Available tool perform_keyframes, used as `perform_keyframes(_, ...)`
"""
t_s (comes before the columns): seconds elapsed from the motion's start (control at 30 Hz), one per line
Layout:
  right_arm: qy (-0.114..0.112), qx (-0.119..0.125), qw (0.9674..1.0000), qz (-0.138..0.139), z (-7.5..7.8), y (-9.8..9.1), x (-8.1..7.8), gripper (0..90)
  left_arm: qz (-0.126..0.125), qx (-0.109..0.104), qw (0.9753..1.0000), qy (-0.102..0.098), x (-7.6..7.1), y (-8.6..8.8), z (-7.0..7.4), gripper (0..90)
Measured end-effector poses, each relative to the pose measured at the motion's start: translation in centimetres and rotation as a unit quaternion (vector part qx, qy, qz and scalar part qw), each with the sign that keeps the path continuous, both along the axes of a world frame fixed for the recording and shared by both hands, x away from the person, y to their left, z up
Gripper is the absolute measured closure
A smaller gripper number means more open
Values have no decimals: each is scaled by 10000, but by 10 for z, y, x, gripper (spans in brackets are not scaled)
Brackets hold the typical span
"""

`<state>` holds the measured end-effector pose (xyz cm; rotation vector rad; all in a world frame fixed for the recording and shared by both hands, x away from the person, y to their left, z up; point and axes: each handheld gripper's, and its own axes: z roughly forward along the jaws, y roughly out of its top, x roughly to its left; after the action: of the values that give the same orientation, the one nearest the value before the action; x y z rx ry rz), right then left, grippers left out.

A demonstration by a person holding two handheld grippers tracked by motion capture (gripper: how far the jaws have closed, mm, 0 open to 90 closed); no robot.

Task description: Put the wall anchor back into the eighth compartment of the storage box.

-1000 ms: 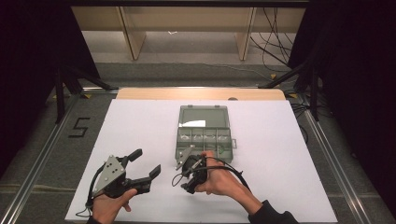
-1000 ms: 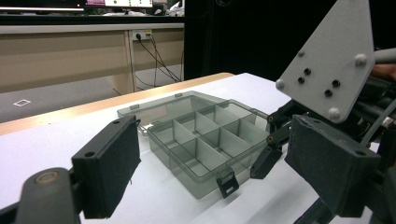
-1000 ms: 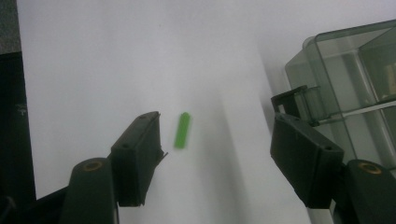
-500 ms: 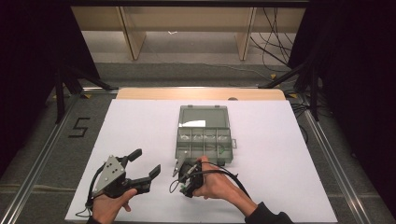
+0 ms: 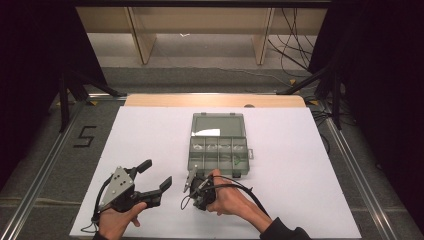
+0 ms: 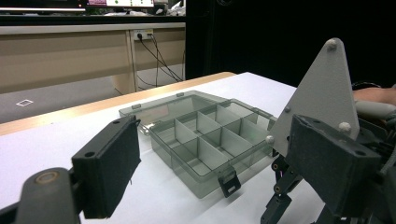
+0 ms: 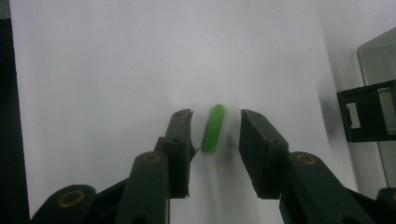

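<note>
High view: open compartment box (image 5: 218, 149) at centre of the white table (image 5: 310, 165), lid folded back toward the top of the frame. Lower left, left gripper (image 5: 152, 182) held wide apart, gripping nothing. Lower centre, just below the box's near edge, right gripper (image 5: 192, 186) tipped down at the table surface.

Left gripper view: box (image 6: 205, 140) mid-frame, compartments looking bare; the right gripper's grey plate (image 6: 322, 100) at the right edge.

Right gripper view: green plug (image 7: 213, 128) lying on the table (image 7: 93, 84) between the jaws, which have just been closing yet stand clear of it on both sides. Box latch (image 7: 367, 110) at the right edge.

Judged barely begun: plug bracketed, not yet clamped; lift and drop into a compartment left.
</note>
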<state>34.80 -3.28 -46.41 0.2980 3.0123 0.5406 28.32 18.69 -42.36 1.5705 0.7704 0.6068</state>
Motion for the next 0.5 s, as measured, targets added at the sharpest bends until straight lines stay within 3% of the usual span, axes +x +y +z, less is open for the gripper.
perform_keyframes(0.33, 138, -15, 9999, -46, 0, 1, 0, 744, 4, 20, 10000, 4, 0, 0, 0, 166)
perform_keyframes(0.4, 20, -70, 10000, 51, 0, 1, 3, 766, 5, 26, 10000, -1, 0, 0, 0, 166)
perform_keyframes(0.5, 109, -38, 9999, -86, 0, 2, 2, 801, 21, -1, 10000, 11, 0, 0, 0, 167)
